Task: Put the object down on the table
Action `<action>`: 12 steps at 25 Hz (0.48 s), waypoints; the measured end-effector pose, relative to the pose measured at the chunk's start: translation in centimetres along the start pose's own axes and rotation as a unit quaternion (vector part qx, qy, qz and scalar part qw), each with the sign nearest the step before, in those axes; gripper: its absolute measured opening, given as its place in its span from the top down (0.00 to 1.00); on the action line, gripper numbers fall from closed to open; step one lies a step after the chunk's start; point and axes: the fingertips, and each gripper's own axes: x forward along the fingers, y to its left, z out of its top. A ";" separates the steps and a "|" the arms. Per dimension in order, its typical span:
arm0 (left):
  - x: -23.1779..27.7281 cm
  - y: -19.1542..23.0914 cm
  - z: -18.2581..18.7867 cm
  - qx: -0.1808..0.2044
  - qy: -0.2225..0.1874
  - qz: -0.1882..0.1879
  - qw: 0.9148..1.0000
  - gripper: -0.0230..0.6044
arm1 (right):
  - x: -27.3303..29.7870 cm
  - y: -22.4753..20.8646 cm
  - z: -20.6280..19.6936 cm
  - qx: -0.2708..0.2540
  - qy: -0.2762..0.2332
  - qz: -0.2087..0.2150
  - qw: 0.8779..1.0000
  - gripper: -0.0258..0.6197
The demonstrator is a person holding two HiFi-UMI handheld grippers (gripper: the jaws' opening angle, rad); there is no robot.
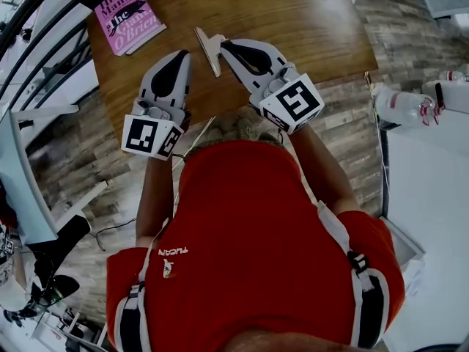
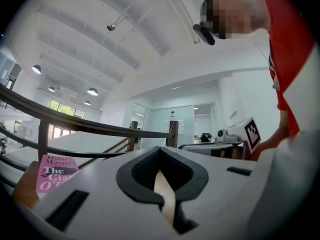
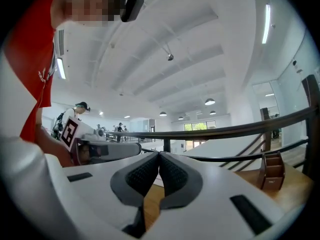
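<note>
Silvery flat metal piece (image 1: 209, 50), long and narrow with one wider end, lies on the brown wooden table (image 1: 308, 20) near its front edge, just beside the tips of the right gripper (image 1: 223, 44); from above I cannot tell whether the two touch. The right gripper is held out from the person's chest and angled inward toward the left, its square-marker cube (image 1: 297, 103) nearest the body, a bare forearm running back to the red shirt (image 1: 256, 233). In the right gripper view its dark padded jaws meet at the tips (image 3: 159, 154) with nothing between them, only table wood showing through the gap lower down. The left gripper (image 1: 183, 53) points almost straight ahead over the table edge, parallel to the body's midline, its own marker cube (image 1: 152, 136) close to the person. In the left gripper view its jaws are likewise closed tip to tip (image 2: 160, 149) and hold nothing. The two grippers sit near each other, tips apart, with the metal piece between them and slightly ahead. A pink paperback book (image 1: 130, 17) lies well off to the left on the far corner of the table
</note>
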 end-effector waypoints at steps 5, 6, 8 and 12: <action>-0.1 -1.5 0.8 0.008 -0.006 -0.013 1.000 0.95 | -1.3 1.6 1.5 -0.005 -0.018 0.006 1.000 0.92; -0.1 -1.8 0.9 0.009 -0.008 -0.015 1.000 0.95 | -1.5 1.8 1.7 -0.003 -0.019 0.005 1.000 0.92; -0.1 -2.2 1.2 0.013 -0.010 -0.020 1.000 0.95 | -1.9 2.1 2.1 -0.004 -0.030 0.003 1.000 0.92; -0.3 -2.9 1.3 0.015 -0.011 -0.025 1.000 0.95 | -2.6 2.4 2.2 -0.004 -0.028 0.000 1.000 0.92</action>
